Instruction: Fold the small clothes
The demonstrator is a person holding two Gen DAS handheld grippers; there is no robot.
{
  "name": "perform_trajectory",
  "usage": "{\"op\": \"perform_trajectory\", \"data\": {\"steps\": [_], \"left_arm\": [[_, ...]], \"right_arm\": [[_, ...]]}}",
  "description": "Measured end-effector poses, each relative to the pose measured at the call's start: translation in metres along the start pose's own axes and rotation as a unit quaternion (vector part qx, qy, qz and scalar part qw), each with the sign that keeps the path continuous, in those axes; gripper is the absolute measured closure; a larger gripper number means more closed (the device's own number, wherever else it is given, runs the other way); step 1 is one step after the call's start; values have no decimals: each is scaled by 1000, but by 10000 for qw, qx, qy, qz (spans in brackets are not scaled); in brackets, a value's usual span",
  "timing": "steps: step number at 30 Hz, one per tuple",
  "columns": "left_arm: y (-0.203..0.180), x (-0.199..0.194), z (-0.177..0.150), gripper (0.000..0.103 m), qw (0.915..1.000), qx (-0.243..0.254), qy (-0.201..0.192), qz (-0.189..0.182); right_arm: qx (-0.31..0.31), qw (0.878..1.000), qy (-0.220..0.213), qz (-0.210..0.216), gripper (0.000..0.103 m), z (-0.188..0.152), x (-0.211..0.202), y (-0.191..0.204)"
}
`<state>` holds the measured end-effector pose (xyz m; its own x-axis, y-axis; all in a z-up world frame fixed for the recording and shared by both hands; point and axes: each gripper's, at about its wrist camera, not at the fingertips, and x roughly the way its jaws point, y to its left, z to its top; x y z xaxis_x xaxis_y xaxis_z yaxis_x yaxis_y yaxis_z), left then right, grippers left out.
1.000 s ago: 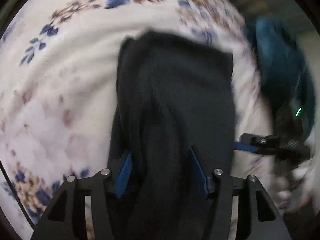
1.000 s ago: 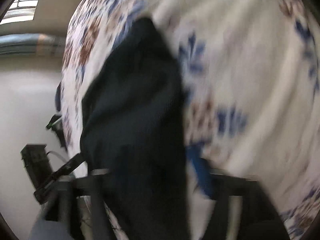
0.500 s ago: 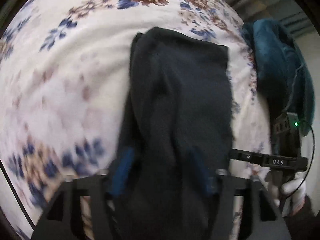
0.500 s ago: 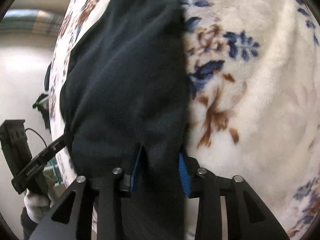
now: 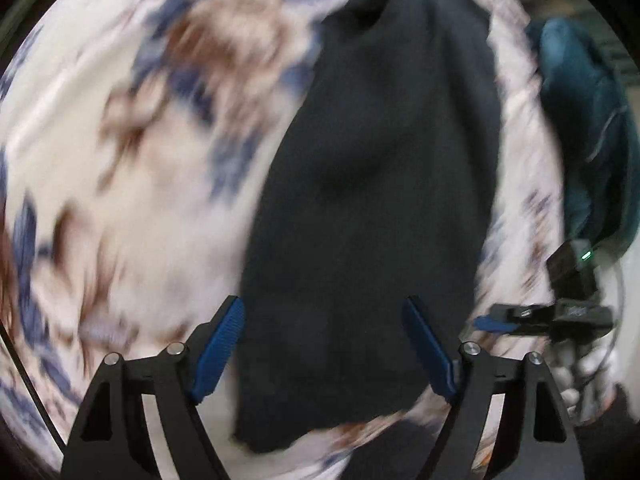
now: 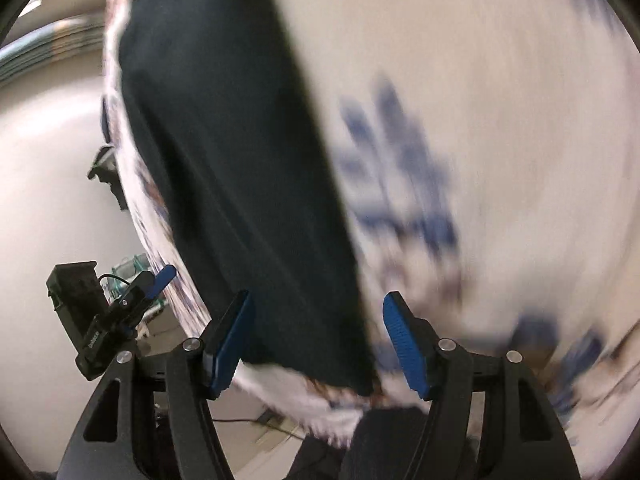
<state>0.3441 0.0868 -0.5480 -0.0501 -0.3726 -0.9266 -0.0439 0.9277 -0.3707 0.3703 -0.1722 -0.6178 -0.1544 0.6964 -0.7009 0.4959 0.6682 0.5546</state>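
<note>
A dark navy garment [image 5: 372,208] lies folded into a long strip on a floral blanket [image 5: 132,184]. My left gripper [image 5: 328,344] is open, its blue pads spread on either side of the garment's near end, holding nothing. In the right wrist view the same garment [image 6: 240,152] runs away from me, and my right gripper [image 6: 316,340] is open over its near edge. The other gripper shows at each view's edge: the right one [image 5: 532,316] and the left one [image 6: 120,308]. Both views are motion-blurred.
A teal cloth bundle [image 5: 588,132] sits beyond the blanket's right edge in the left wrist view. The blanket's edge and a pale floor [image 6: 48,168] show to the left in the right wrist view, with cables below.
Both grippers were shut on the dark garment's near end; both have opened and let it go. The garment now lies flat on the blanket, and both grippers have pulled back a little.
</note>
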Motion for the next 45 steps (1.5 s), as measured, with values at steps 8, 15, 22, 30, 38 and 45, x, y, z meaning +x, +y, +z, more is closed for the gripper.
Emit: {"op": "perform_trajectory", "data": {"steps": [8,15,22,30,38,45], "left_arm": [[24,43,-36,23,9997,51,177,-133],[4,39,-43,91,9950,515,-53,-852],[0,5,-43,94,9853,96,-256,-1688],[-25,-82,38,94,9506,-177,-1230,-2845],[-108,-92,256,86,9497,571,-1895,-2427],[-95,-65,331,22,9609,338,-1372,-2381]], "right_arm": [[-285,9991,293,138,34,-43,63,-24],[10,9951,224,966,44,-58,75,-31],[136,9914,3,1301,92,-80,52,-17],[-711,9740,-1123,1835,92,-60,-73,66],[-1425,9337,-2807,1709,93,91,-178,173],[-784,9492,-2840,1103,88,233,-199,199]]}}
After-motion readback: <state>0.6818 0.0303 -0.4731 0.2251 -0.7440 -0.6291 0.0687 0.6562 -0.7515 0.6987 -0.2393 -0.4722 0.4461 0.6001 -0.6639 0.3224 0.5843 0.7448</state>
